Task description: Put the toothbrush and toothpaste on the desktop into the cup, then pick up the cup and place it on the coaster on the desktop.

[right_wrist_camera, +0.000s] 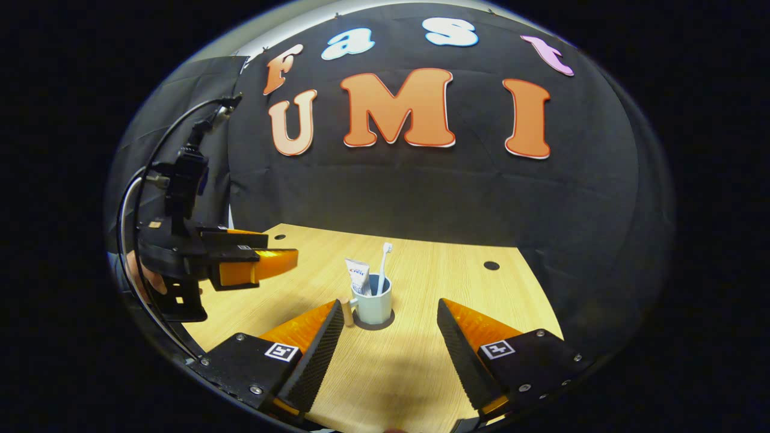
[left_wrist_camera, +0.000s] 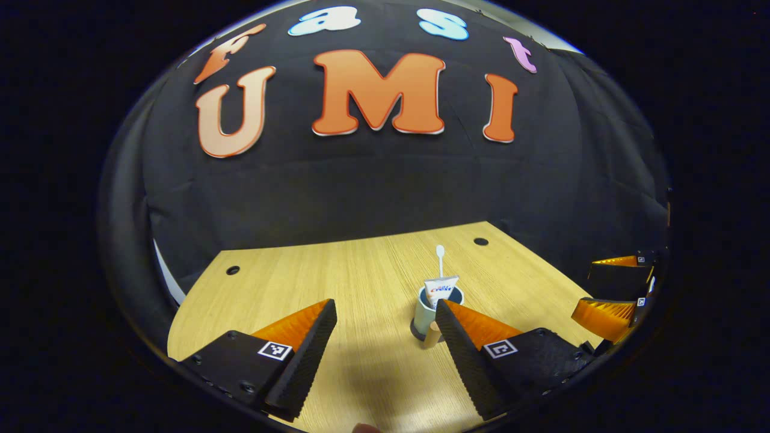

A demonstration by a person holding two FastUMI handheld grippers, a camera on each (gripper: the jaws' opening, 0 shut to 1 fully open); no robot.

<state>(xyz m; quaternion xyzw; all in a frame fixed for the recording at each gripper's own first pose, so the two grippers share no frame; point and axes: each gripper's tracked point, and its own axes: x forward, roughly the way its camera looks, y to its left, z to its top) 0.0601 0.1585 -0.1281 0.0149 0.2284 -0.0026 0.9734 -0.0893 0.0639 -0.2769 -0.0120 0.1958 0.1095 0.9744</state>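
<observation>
Left gripper view
Left gripper (left_wrist_camera: 385, 316): its two black ribbed fingers with orange backs stand wide apart above the light wooden desktop (left_wrist_camera: 289, 288), holding nothing.
Pale blue-grey ceramic cup (left_wrist_camera: 425, 313): ahead of the left gripper and just beside the tip of its right-hand finger, which covers part of the cup's side; whether they touch cannot be told.
Dark round coaster (left_wrist_camera: 416, 331): under the cup, showing as a dark rim at the cup's base.
White toothpaste tube with a red and blue label (left_wrist_camera: 441, 289): stands in the cup, its flat end up.
White toothbrush (left_wrist_camera: 440, 260): stands upright in the cup behind the tube, its head topmost.
Right gripper (left_wrist_camera: 616, 288): far off to the right of the left gripper, its orange fingers one above the other with a gap between them.

Right gripper view
Right gripper (right_wrist_camera: 390, 319): fingers spread wide over the desktop, nothing between them.
Cup: straight ahead of the right gripper, nearer its left-hand finger, handle turned toward that finger, resting on the coaster.
Toothpaste tube: in the cup on the left, leaning left.
Toothbrush: in the cup on the right, bristles at the top.
Left gripper: well to the left, above the desktop, held by a hand (right_wrist_camera: 141, 276); black cables loop up from it.
</observation>
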